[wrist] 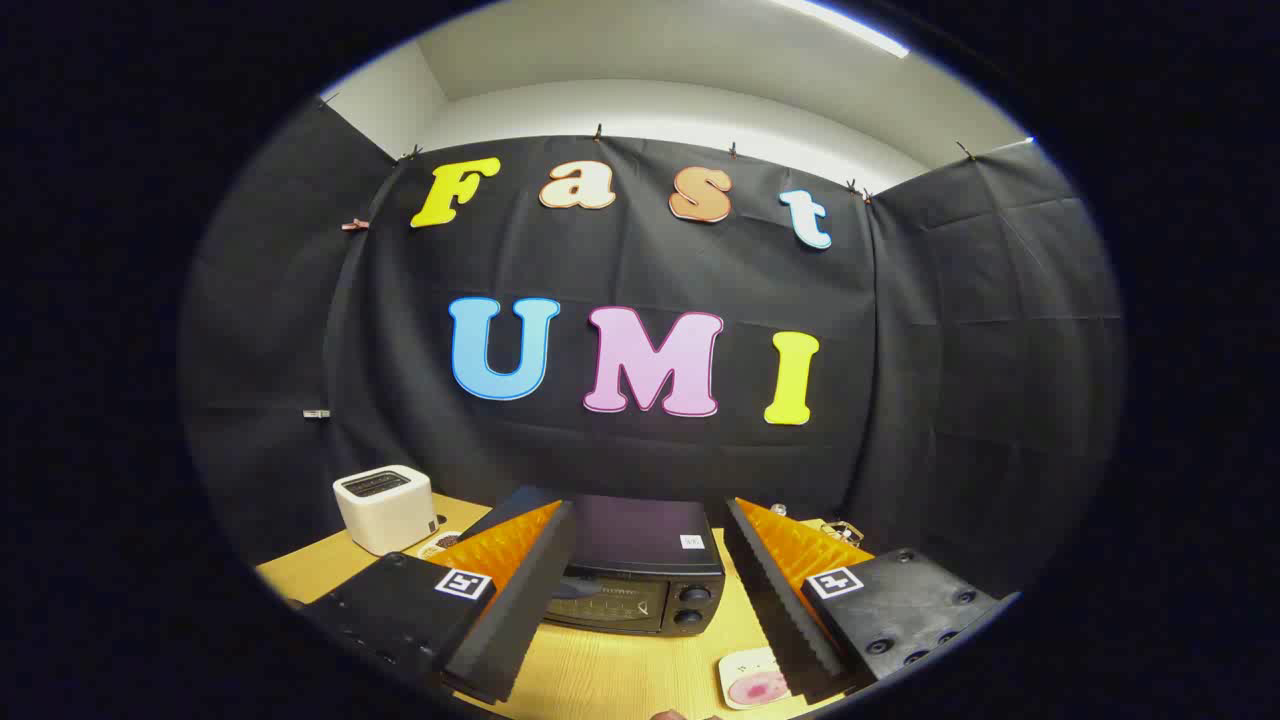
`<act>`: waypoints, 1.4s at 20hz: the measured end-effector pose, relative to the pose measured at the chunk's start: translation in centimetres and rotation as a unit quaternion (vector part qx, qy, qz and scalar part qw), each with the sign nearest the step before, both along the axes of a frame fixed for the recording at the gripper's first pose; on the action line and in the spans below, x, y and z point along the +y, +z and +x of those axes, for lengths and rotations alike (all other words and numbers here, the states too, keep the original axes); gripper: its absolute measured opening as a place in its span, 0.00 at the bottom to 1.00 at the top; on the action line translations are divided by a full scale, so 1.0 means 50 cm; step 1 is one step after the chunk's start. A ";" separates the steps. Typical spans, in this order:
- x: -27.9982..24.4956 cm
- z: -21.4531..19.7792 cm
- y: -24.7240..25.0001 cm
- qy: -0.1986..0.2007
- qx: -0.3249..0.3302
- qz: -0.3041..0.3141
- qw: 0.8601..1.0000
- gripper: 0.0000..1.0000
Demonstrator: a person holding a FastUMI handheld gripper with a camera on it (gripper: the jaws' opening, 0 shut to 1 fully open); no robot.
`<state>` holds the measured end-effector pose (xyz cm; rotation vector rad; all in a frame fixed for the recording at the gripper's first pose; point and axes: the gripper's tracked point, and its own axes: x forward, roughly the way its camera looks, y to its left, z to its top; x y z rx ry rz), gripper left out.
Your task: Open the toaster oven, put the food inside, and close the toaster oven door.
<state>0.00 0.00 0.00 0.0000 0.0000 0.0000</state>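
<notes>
Gripper view, booth interior. The gripper (640,600) is hovering above a wooden worktop (610,675) with its two fingers (520,600) spread wide apart and gripping nothing; the gap between them is framing the toaster oven (635,570).

The toaster oven, a dark box with a flat top, is sitting on the worktop just ahead of the fingers and between them. Its glass door (600,600) is facing the gripper and is standing shut, so what the oven is holding inside cannot be told through the dim pane. Two round knobs (690,605) are sitting one above the other beside the door, and a small pale sticker (692,541) is lying on the top panel.

Near the inner edge of one finger, close to the gripper and apart from the oven, a small white plate (750,680) is resting on the worktop and carrying a pinkish piece of food (757,688); the finger is covering part of the plate.

Beyond the other finger, a white pop-up toaster (385,507) is standing upright on the worktop, its slots pointing up; their contents cannot be made out. Just beside it, a small dish (440,545) is showing something dark, too small to identify.

Black cloth (950,400) is hanging behind everything.
</notes>
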 end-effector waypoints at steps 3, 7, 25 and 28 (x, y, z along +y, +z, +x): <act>0.007 0.002 -0.015 0.001 0.011 0.002 1.000 0.98; 0.019 0.004 -0.030 0.007 0.021 0.002 1.000 0.98; 0.096 0.042 -0.100 0.021 0.067 0.021 0.997 0.98; 0.111 0.076 -0.125 0.012 0.073 0.019 0.997 0.98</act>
